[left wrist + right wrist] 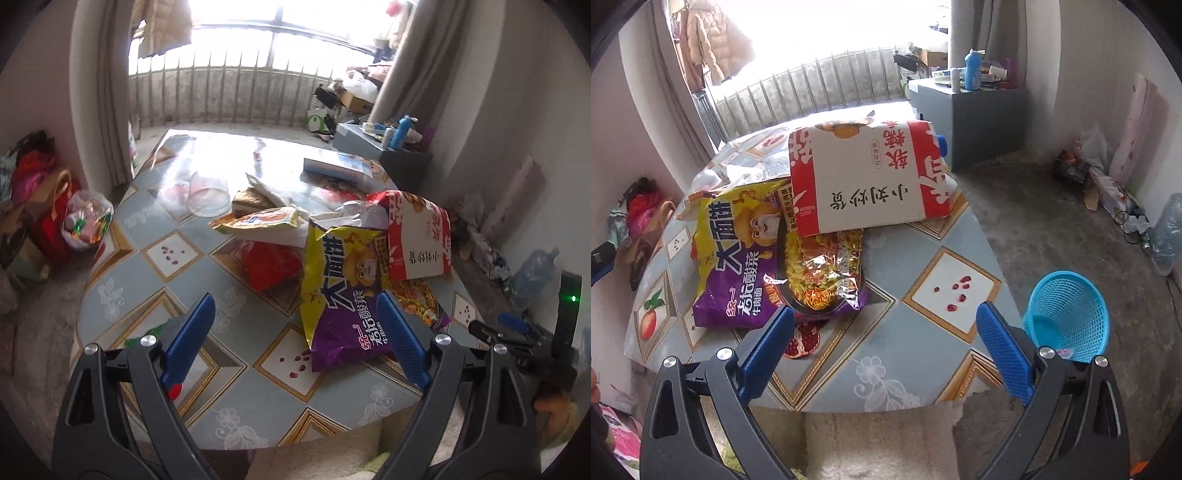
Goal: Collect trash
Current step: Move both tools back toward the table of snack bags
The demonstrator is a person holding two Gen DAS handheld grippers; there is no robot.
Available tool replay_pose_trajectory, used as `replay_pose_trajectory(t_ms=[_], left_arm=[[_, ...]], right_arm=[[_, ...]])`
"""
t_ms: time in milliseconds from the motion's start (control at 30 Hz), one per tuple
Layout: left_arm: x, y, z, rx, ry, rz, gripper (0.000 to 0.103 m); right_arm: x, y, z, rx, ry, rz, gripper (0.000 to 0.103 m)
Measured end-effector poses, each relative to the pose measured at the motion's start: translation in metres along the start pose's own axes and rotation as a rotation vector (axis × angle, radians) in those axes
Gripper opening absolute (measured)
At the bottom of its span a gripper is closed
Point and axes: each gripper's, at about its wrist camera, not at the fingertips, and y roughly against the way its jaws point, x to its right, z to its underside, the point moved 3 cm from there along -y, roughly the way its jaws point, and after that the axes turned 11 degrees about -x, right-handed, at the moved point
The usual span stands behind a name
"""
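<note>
Little or nothing is judged collected so far: the blue mesh basket (1067, 317) on the floor at the right of the table (923, 354) is seen nearly empty, only a small pale scrap being made out at its bottom, identity not clear. Trash is left piled on the table: a purple-and-yellow noodle bag (340, 295) lies nearest, a red-and-white carton (864, 177) is propped over a foil noodle wrapper (823, 273) behind it, and a red wrapper (269, 264), a yellow snack packet (262, 219), white paper (273, 195) and a clear plastic cup (207, 194) are spread further left and far. A flat box (340, 168) at the far side is noted; whether it is trash cannot be told. The whole pile is therefore judged still to be picked and dropped. The left gripper (295, 332) is held wide, nothing between its jaws; its right finger overlaps the noodle bag in the left wrist view, but contact cannot be confirmed. The right gripper (886, 332) is also spread wide and empty, hovering above the near table edge, the foil wrapper just beyond its left finger, not touched.
</note>
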Motion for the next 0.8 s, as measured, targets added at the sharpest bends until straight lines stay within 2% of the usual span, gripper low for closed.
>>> replay_pose_trajectory(t_ms=[67, 167, 267, 467, 567, 733, 800], left_arm=[[0.008, -0.015, -0.003, -0.012, -0.032, 0.043, 0.084], [0.014, -0.041, -0.008, -0.071, 0.002, 0.098, 0.084], [0.023, -0.051, -0.013, -0.031, 0.029, 0.154, 0.084], [0.031, -0.057, -0.02, 0.036, 0.053, 0.19, 0.084], [0.03, -0.057, -0.02, 0.055, 0.025, 0.165, 0.084], [0.024, -0.057, -0.018, 0.084, 0.01, 0.161, 0.084], [0.022, -0.061, -0.016, 0.073, 0.002, 0.165, 0.078]], right_arm=[[0.0, -0.002, -0.005, 0.022, -0.023, -0.026, 0.096], [0.0, 0.005, -0.011, 0.029, -0.053, -0.068, 0.096], [0.0, 0.008, -0.014, 0.032, -0.016, -0.046, 0.096], [0.018, 0.012, -0.026, 0.043, -0.059, -0.041, 0.096], [0.026, 0.015, -0.034, 0.069, -0.08, -0.027, 0.096], [0.037, 0.008, -0.038, 0.068, -0.131, -0.059, 0.096], [0.04, 0.003, -0.04, 0.057, -0.147, -0.076, 0.094]])
